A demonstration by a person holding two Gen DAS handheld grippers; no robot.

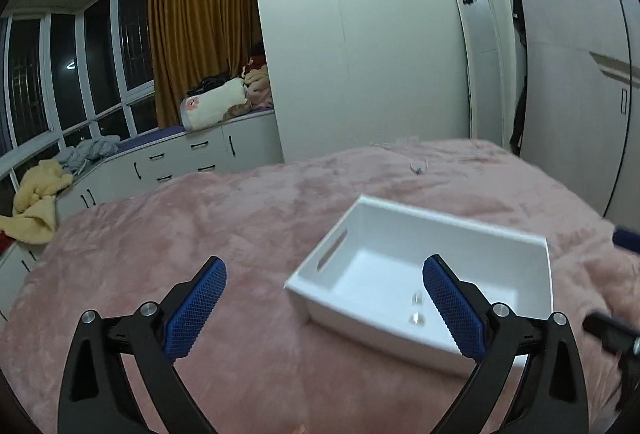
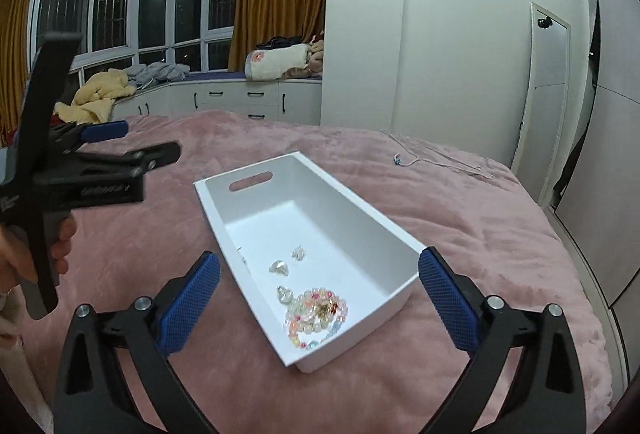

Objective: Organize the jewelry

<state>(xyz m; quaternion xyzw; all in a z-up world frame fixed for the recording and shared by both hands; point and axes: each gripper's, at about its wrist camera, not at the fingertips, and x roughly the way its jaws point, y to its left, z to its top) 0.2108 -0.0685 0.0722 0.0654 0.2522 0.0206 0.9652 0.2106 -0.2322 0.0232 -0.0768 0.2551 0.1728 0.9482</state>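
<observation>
Both grippers, left gripper [image 1: 324, 310] and right gripper [image 2: 320, 306], hang released over the tray [image 2: 400, 290]; beyond lies perhaps a cord [image 2: 436, 157].

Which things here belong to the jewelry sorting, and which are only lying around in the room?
For the job:
white box
bead bracelet inside it
three clear stones inside it
thin necklace on the pink blanket
left gripper, right gripper, both open and empty

Just lying about:
yellow towel
grey clothes
rolled quilt
</observation>
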